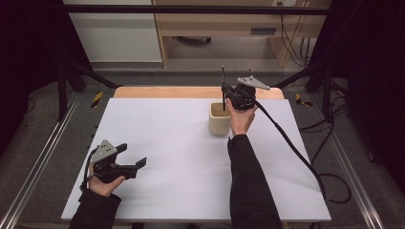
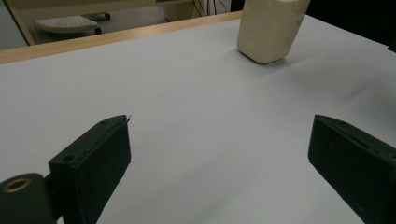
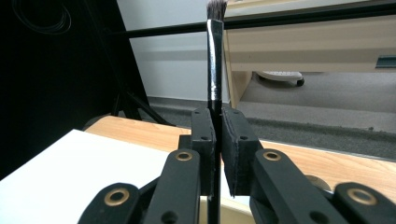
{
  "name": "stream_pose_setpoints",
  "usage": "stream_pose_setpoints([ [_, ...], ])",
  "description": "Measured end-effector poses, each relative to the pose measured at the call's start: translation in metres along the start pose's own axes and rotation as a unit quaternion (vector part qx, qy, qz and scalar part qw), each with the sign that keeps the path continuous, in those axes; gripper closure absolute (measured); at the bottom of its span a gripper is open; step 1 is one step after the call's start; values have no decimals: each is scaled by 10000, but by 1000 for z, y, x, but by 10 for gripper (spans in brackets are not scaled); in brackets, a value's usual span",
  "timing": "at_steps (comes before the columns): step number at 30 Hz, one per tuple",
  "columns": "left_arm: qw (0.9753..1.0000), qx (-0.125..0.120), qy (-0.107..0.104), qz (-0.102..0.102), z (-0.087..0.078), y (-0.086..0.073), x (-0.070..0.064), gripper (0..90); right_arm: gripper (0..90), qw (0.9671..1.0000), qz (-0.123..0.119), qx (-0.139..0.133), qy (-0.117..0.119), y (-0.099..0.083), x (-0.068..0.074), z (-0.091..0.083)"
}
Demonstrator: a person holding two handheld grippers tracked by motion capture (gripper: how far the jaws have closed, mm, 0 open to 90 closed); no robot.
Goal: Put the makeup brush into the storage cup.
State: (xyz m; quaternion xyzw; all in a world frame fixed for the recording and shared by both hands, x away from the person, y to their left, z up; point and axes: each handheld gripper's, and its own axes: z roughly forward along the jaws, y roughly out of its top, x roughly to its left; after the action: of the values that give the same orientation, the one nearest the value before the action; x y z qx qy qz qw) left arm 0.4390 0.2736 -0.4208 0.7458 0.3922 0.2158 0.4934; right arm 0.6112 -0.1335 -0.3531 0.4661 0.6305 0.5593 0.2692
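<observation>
A cream cup (image 1: 219, 119) stands on a white table (image 1: 181, 143), toward its far edge. Directly above the cup, the right gripper (image 1: 224, 90) pinches a thin black brush (image 1: 223, 88) upright between its pressed-together jaws, bristles up, the lower end of the handle dipping into the cup. Well apart from the cup, near the table's front left corner, the left gripper (image 1: 131, 156) rests with jaws spread wide, holding nothing.

Brush (image 3: 215, 56): slim black glossy handle, dark bristle tuft uppermost, upright, lower end apparently inside cup. Cup (image 1: 218, 119): cream, squarish, open-topped, standing upright on white worktop (image 1: 181, 157) toward far edge.
</observation>
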Motion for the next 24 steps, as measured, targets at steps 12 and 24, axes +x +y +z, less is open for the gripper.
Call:
stream_pose_setpoints([
  [12, 10000, -4, -17, 12, 0, 0, -1, 54, 839, 9999, -56, 101, -11, -14, 0, 10],
  [24, 10000, 7, -17, 41, 1, 0, -2, 55, 839, 9996, -79, 254, -3, -31, -1, 15],
])
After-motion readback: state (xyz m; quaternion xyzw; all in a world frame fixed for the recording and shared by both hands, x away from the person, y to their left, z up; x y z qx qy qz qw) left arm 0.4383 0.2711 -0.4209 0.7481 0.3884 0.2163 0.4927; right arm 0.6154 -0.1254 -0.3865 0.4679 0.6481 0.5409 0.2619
